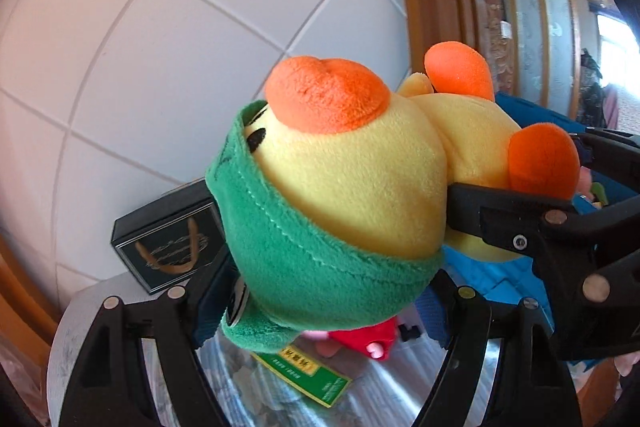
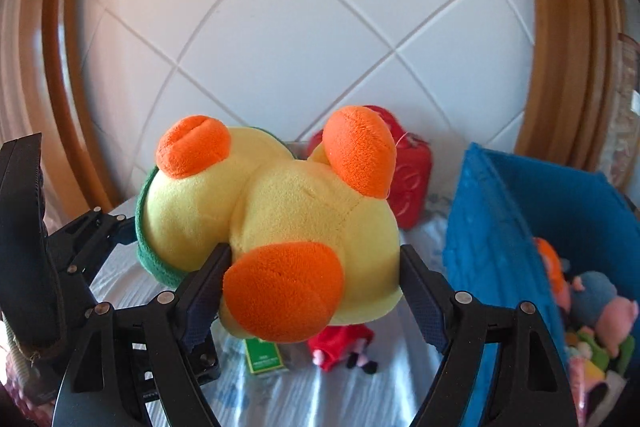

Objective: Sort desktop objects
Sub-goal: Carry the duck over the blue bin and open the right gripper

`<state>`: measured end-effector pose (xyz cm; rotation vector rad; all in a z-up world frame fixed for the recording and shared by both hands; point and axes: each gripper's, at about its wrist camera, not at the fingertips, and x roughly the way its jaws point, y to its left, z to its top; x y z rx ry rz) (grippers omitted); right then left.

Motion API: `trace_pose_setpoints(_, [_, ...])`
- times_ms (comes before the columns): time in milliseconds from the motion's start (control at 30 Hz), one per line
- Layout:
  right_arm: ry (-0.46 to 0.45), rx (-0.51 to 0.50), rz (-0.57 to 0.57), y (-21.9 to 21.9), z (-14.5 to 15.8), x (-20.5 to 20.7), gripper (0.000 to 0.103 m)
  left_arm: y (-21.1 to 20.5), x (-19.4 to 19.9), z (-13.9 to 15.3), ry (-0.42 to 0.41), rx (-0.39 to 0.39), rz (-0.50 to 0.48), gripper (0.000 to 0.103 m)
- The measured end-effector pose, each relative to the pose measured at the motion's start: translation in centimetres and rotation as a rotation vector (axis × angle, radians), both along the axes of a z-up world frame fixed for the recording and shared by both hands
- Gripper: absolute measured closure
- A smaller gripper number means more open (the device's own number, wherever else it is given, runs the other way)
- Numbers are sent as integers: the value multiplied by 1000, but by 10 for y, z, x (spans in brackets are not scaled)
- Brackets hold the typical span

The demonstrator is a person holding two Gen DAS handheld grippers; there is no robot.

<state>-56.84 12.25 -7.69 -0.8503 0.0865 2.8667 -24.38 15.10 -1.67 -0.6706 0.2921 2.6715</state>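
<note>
Both grippers clamp one plush duck [image 2: 280,227], lifted clear of the table [image 2: 320,395]. The right gripper [image 2: 312,287] has its jaws about half open, pads pressed into the yellow rump beside an orange foot. The left gripper [image 1: 340,291] – likewise half spread – squeezes the green-hooded head. The toy looks light, soft and squashy, probably non-slip; the firm body bulk seems the best hold, not the floppy feet. Below lie a green packet [image 2: 264,355] and a red doll [image 2: 340,347]. At 3 o'clock, a blue bin [image 2: 500,227] holds several small plush toys [image 2: 600,311] – likely the duck's destination. Farther back, a red box [image 2: 412,175] stands against the tiled wall [image 2: 300,27].
</note>
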Motion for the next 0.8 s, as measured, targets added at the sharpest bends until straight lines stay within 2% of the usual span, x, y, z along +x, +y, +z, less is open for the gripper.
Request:
trace_pose_setpoints(267, [50,54,-275,85,36,111,21,135,35,34,36,18,-263,23])
trace_pose_setpoints(467, [43,62,-446,152,38,180,21,222,49,31,-5,2,-415,22])
trace_pose_setpoints(700, [4,10,-562,209,20,218,18,284,57,13,-101,-79,-494,18])
trace_pose_setpoints(800, [-22,-30,-599,225,6,230,8,303,59,6,-114,-118,-496,17])
